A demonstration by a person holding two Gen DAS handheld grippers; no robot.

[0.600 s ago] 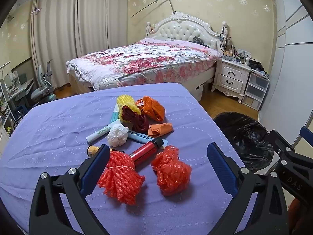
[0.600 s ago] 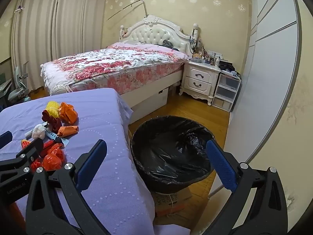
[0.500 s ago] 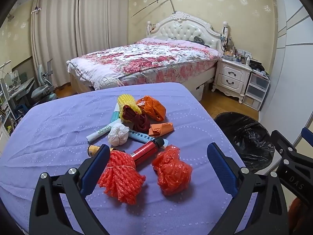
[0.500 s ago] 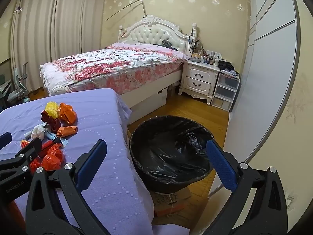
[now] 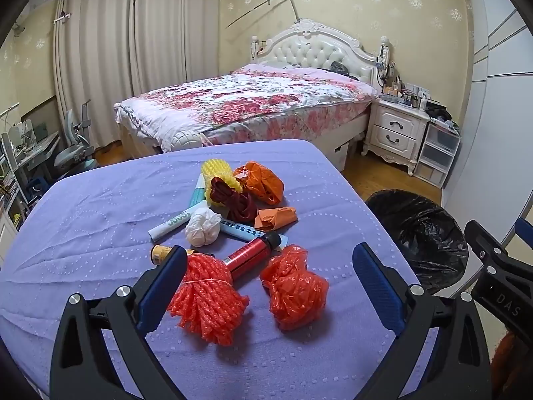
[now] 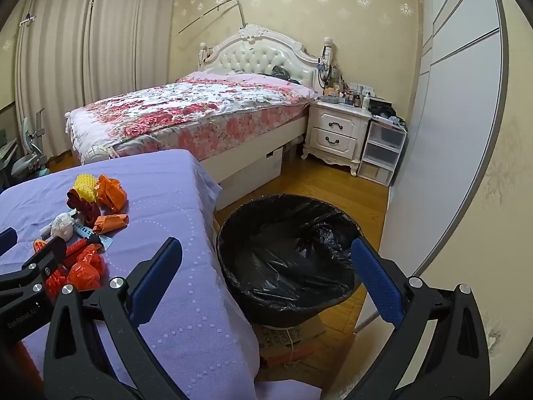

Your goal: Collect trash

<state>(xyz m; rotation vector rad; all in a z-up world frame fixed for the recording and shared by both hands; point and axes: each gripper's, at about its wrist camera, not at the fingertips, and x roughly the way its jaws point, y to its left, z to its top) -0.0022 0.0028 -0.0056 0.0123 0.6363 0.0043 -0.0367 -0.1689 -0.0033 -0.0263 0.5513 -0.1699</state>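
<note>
Left tool (image 5: 266,283): spread wide and empty, poised above the lilac-clothed bench (image 5: 83,226), apparently lining up a first pick.
Between its fingers: a bundle of red foam netting tied with string (image 5: 206,296) just inside the left finger, and a crumpled red plastic bag (image 5: 294,288) nearer the right one; either looks an easy grab.
Just ahead: a red cylindrical tube with a black cap (image 5: 251,255) lies between the two red bundles, its far end over a blue-and-white printed tube (image 5: 241,230); a white paper wad (image 5: 203,226) sits beside it.
Further ahead: an orange folded wrapper (image 5: 274,217), a dark red crumpled bag (image 5: 233,201), a yellow foam net sleeve (image 5: 220,180) and an orange crumpled plastic bag (image 5: 261,181), heaped together mid-bench.
Right tool (image 6: 266,273): also wide apart and empty, held off the bench's right edge.
Ahead of the right tool: a round bin lined with a black plastic bag (image 6: 286,253) on the wooden floor, close to the bench, likely placed for short drops.
Beyond: a floral-covered bed (image 6: 200,113).
</note>
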